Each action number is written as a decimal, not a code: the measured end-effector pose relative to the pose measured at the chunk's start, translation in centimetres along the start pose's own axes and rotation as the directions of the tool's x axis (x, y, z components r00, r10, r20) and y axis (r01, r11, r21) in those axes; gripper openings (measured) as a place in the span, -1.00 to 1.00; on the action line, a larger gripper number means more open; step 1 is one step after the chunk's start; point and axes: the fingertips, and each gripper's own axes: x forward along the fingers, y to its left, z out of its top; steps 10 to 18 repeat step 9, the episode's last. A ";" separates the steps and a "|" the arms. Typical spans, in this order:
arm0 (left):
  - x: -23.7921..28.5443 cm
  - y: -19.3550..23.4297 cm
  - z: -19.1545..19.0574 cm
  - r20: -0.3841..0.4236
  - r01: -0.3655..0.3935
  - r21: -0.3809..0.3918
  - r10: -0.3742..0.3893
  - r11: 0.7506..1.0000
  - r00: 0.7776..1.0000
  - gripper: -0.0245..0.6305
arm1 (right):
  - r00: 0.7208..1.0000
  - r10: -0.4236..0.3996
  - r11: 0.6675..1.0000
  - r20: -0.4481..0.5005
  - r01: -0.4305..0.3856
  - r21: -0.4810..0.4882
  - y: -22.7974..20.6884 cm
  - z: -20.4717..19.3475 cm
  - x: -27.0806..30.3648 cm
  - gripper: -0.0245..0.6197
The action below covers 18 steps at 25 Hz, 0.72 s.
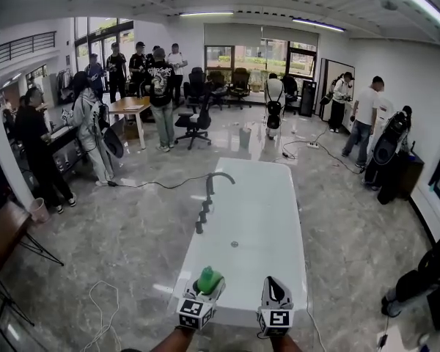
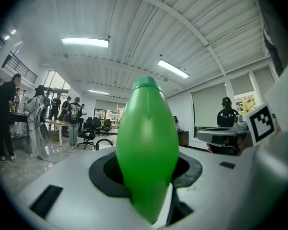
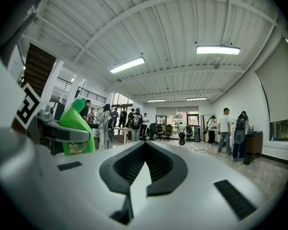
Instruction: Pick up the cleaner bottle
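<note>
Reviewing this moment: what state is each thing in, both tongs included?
cleaner bottle: upright, cap on, gripped.
left tongs: shut on the cleaner bottle.
right tongs: shut, nothing between them.
bathtub: no water visible inside.
faucet: not running.

Ceiling tube lights (image 3: 218, 50) above the right gripper (image 3: 144, 150) are lighting everything evenly; fisheye's bending the edges, corners going black.

Cleaner bottle (image 2: 147, 143) base hidden inside left claw (image 2: 147, 166), arms (image 1: 178, 339) cut off by head view's bottom edge
</note>
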 end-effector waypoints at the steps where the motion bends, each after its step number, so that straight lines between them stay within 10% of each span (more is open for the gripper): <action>1: 0.2 -0.1 0.1 0.001 -0.003 0.007 0.003 1.000 1.000 -0.36 | 1.000 0.001 1.000 0.006 -0.001 0.001 -0.1 0.0 0.1 -0.88; 18: 1.3 -1.4 0.2 0.009 0.005 0.016 -0.005 1.000 1.000 -0.36 | 0.999 -0.009 1.000 0.034 0.008 0.009 -0.9 0.7 0.2 -0.88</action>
